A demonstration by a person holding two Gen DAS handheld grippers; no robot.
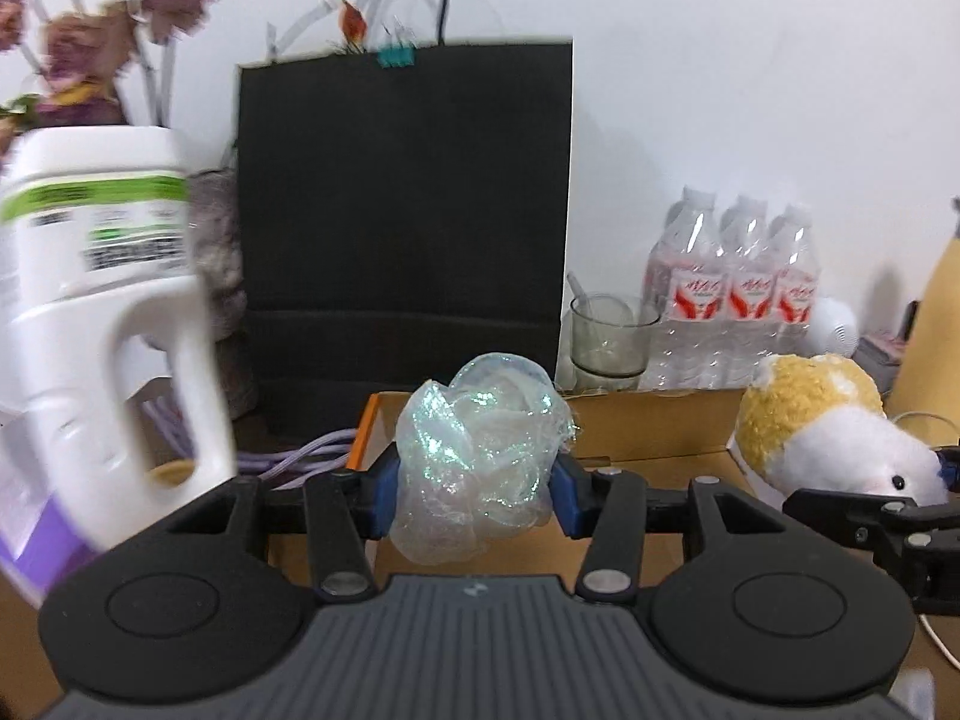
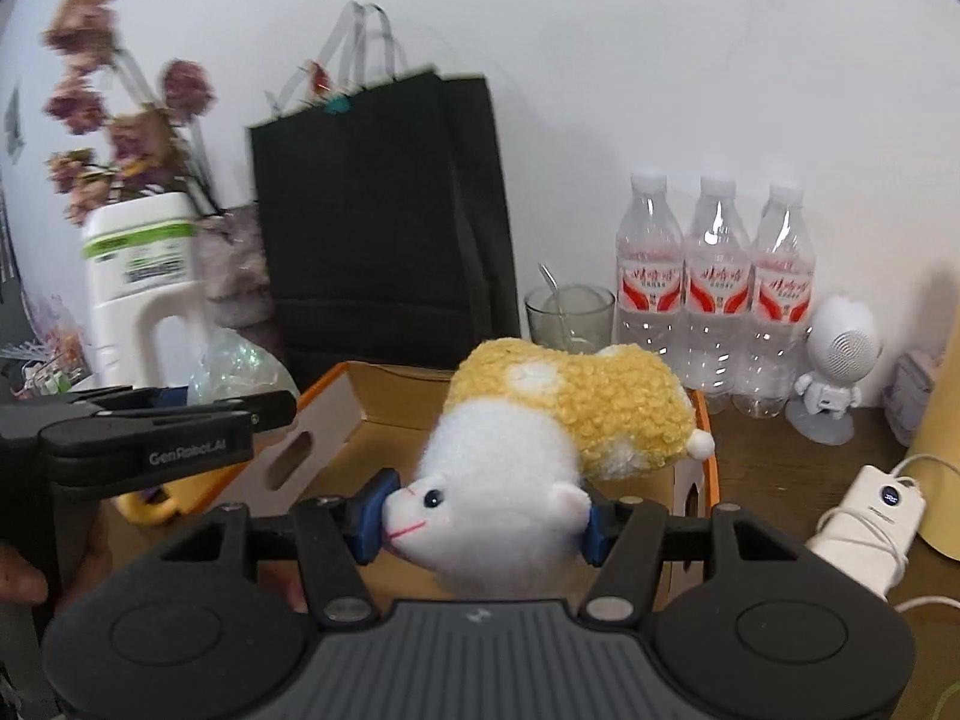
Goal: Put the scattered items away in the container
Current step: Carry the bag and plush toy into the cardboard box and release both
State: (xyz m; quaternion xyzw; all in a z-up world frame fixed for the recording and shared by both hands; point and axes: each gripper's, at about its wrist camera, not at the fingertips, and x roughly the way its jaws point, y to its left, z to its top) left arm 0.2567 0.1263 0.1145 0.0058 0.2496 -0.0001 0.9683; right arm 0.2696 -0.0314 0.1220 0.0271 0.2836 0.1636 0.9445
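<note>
Cardboard box (image 2: 384,402) with orange rim waits; left gripper (image 1: 474,495) clamps crumpled iridescent film (image 1: 480,456), right gripper (image 2: 480,525) clamps yellow-and-white plush toy (image 2: 540,438); release only above the opening.

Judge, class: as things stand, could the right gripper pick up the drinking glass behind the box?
Probably not yet. The right gripper is already clamped on the plush toy, so its fingers are occupied, and the cardboard box lies between it and the glass. It would need to release the toy first.
</note>
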